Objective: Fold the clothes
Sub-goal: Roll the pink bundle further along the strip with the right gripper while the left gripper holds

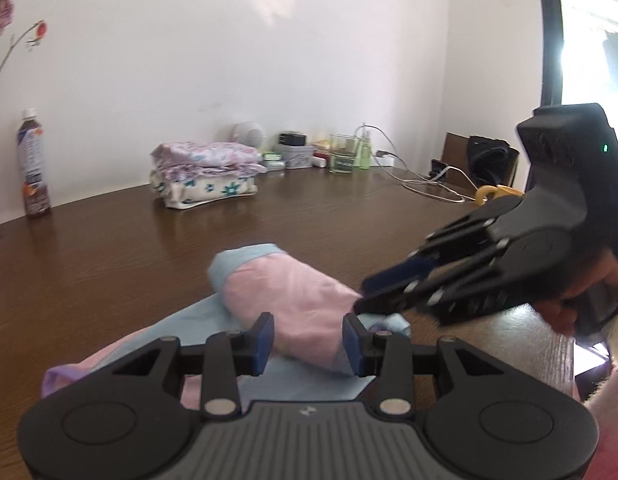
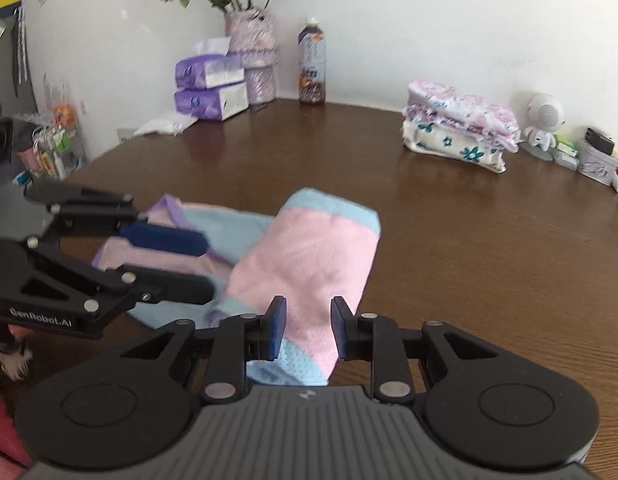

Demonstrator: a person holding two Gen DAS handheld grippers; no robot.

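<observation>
One pink-and-blue garment (image 2: 309, 268) lies part-folded at the table's (image 2: 489, 240) near edge, bare wood stretching to one folded stack (image 2: 461, 128), while two grippers, left (image 1: 309, 338) and right (image 2: 308, 327), both hover half-open, gripping nothing.

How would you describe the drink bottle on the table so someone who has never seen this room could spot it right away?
On the brown wooden table, look along the far edge by the white wall, just right of the vase of pink flowers and the purple tissue packs. The bottle stands upright there: tall, white-capped, holding dark liquid, the only bottle in that corner.
</observation>
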